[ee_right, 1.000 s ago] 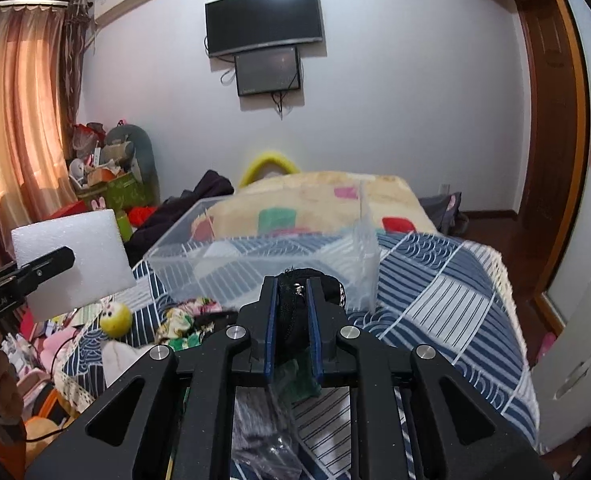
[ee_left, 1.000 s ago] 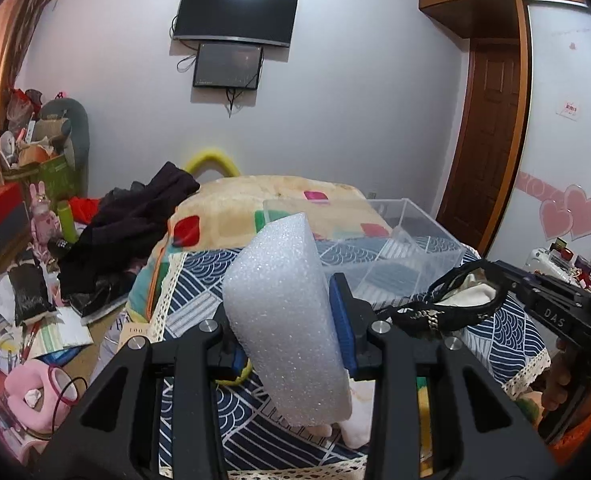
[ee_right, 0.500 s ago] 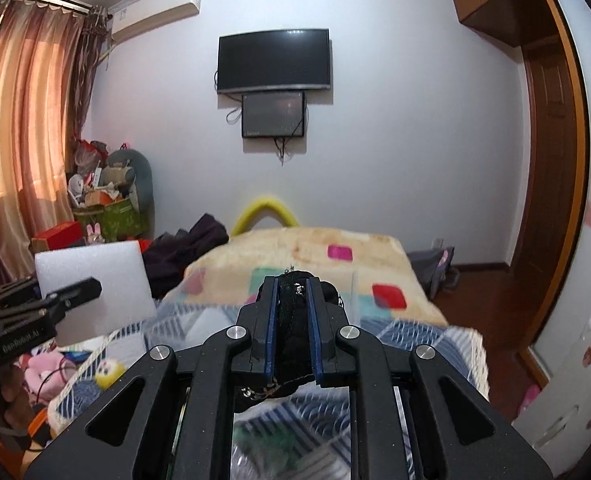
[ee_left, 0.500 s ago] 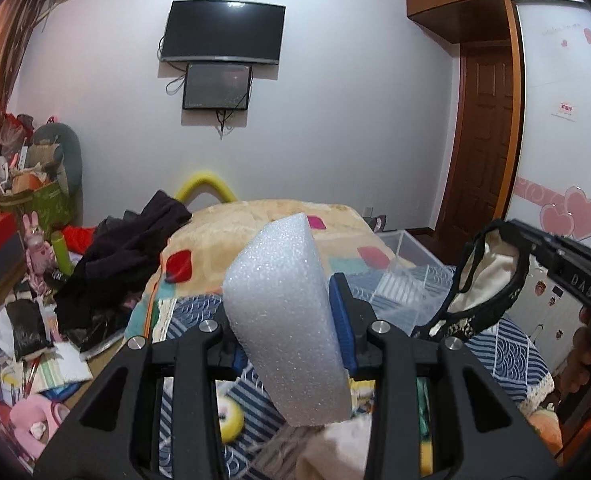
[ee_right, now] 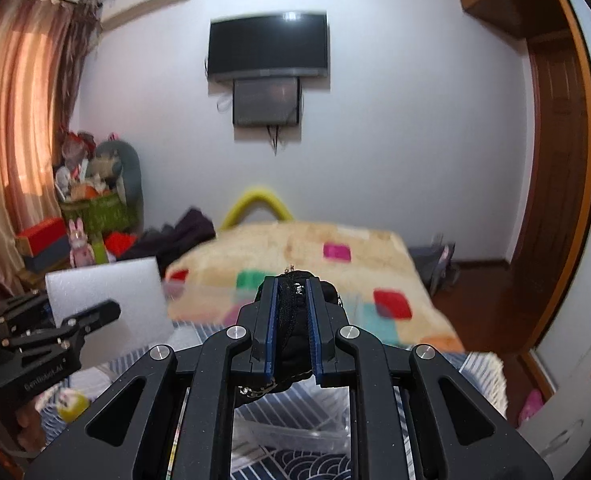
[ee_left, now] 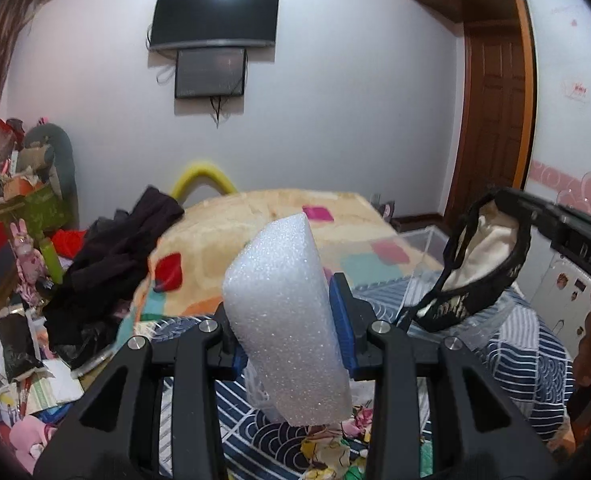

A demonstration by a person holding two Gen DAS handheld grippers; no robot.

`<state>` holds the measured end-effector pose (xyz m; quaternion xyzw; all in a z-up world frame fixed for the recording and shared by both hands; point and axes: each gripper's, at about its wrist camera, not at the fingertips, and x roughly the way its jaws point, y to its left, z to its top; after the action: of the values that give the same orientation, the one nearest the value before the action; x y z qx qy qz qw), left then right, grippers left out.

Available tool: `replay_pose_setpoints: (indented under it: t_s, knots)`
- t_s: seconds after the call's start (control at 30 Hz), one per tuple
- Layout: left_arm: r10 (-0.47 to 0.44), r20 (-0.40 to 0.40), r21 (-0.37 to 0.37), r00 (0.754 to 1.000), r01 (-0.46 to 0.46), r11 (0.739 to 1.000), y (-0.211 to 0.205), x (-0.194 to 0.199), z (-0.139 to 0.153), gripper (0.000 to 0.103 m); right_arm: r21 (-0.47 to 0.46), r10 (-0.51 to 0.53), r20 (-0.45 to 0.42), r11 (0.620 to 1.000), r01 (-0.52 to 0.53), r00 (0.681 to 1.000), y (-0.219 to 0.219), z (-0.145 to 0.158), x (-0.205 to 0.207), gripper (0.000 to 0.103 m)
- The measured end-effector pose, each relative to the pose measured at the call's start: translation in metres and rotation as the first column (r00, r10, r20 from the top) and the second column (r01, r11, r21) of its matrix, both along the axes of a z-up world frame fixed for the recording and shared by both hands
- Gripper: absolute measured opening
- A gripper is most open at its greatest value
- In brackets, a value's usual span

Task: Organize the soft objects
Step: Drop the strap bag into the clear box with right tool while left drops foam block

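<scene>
My left gripper [ee_left: 285,320] is shut on a white foam block [ee_left: 287,320] and holds it above the bed; the block also shows in the right wrist view [ee_right: 107,304]. My right gripper [ee_right: 291,320] is shut on a black fabric pouch with a chain [ee_right: 291,316]. In the left wrist view the pouch [ee_left: 475,272] hangs open at the right, cream lining showing, above a clear plastic bin [ee_left: 423,248] on the bed. The bin's rim also shows below my right gripper [ee_right: 295,436].
A bed with a blue patterned cover [ee_left: 527,344] and a beige blanket [ee_right: 319,256] lies ahead. Small soft items [ee_left: 335,452] lie under the foam. Dark clothes [ee_left: 115,256] and clutter [ee_left: 11,264] sit at the left. A door [ee_right: 555,200] is at the right.
Both grippers have risen further with their loads; the bed and bin sit lower in both views. The pouch stays over the bin area. Neither grip has changed.
</scene>
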<state>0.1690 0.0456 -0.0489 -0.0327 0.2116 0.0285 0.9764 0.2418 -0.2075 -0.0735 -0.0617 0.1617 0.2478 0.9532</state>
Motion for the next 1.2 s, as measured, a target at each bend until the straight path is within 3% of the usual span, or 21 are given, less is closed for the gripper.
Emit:
replay_pose_setpoints:
  t_s: [0.2, 0.5, 0.63, 0.73, 1.0, 1.2]
  knots:
    - [-0.047, -0.111, -0.034, 0.993, 0.043, 0.998, -0.006, 0.034, -0.027, 0.033, -0.073, 0.002, -0.113, 0.997, -0.011, 0.994, 0.002, -0.032, 0.013, 0.012]
    - [-0.044, -0.197, -0.046, 0.979, 0.036, 0.998, -0.006, 0.049, -0.036, 0.037, -0.167, 0.004, -0.215, 0.985, -0.04, 0.977, -0.004, -0.04, 0.017, 0.015]
    - [-0.002, -0.198, -0.038, 0.98, -0.006, 0.999, 0.001, 0.042, -0.033, 0.059, -0.165, 0.007, -0.202, 0.985, -0.041, 0.979, -0.007, -0.035, 0.007, 0.018]
    - [0.007, -0.18, -0.035, 0.984, -0.014, 0.999, 0.006, 0.035, -0.028, 0.062, -0.151, 0.014, -0.167, 0.988, -0.039, 0.986, -0.013, -0.023, -0.006, 0.032]
    - [0.005, -0.152, -0.015, 0.988, -0.007, 1.0, 0.007, 0.009, -0.008, 0.072, -0.098, 0.029, -0.083, 0.994, -0.037, 0.996, -0.023, 0.003, -0.036, 0.053]
    - [0.002, -0.112, -0.006, 0.994, -0.002, 1.0, 0.008, -0.022, 0.008, 0.077, -0.066, 0.044, -0.047, 0.997, -0.047, 0.998, -0.025, 0.009, -0.054, 0.056]
